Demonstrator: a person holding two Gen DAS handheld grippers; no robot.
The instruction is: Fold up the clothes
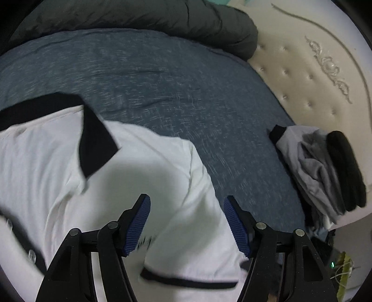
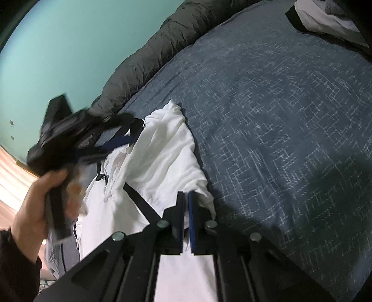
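Two grippers are in view, each black with ribbed blue pads. Right gripper point(image 2: 186, 197) has its jaws pressed nearly together, pinching a thin fold of the white shirt point(image 2: 160, 162) at its edge. Left gripper point(image 1: 187, 204) stands about half open above the same white shirt point(image 1: 46, 162), nothing between its pads; in the right wrist view it shows as a dark blur, held in a bare hand point(image 2: 34, 204) with a dark sleeve behind it.

One shirt lies on the bed: soft white knit with a black collar point(image 1: 97, 144), a black band along its hem and clear round buttons at the left edge. It is rumpled, bunched into folds near the right gripper.

One blue-grey bedsheet point(image 1: 174, 93) covers the mattress, woven with a fine pale crosshatch. One dark olive quilt point(image 1: 151, 18), puffy and creased, is rolled along the far side. One small pile of clothes point(image 1: 325, 167), grey and black, rests at the sheet's edge against one cream headboard point(image 1: 313, 69), which is button-tufted and carries a carved scroll ornament. The wall point(image 2: 58, 46) beyond is plain teal
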